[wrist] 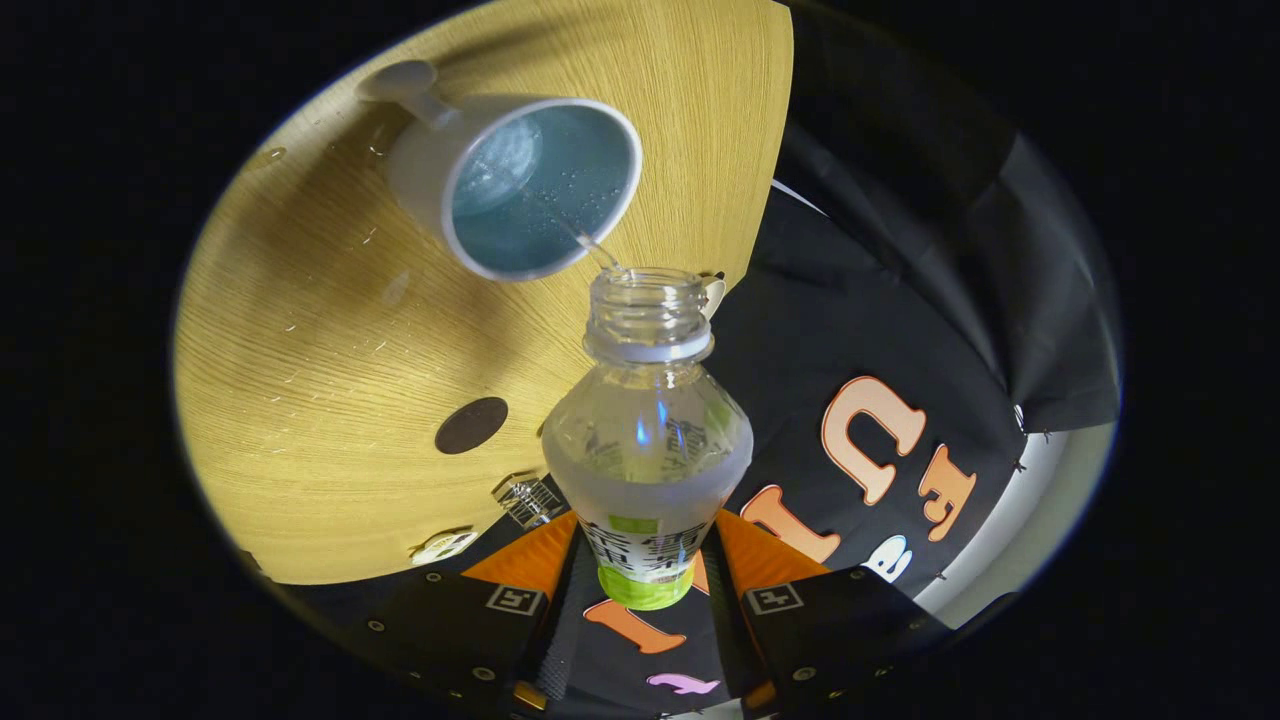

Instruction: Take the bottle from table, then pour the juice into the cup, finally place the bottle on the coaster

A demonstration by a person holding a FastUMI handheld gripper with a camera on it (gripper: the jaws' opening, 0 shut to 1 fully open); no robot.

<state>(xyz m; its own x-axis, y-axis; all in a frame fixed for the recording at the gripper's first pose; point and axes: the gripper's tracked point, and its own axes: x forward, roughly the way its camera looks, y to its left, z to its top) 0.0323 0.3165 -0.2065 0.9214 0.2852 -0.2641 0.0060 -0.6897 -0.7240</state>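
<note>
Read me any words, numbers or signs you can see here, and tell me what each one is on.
Label on the bottle: large printed characters, partly hidden by the gripper that is shut on the bottle, and bent by the curve; not readable.
Square coded marker on each finger: a pattern, not words.
Cup, coaster, table: no writing.

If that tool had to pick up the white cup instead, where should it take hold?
Probably across the cup's outer wall, coming from the side, since the handle looks small and the mouth is open with liquid inside. Right now the tool is shut on the bottle, tilted and pouring a thin stream into the cup.
</note>
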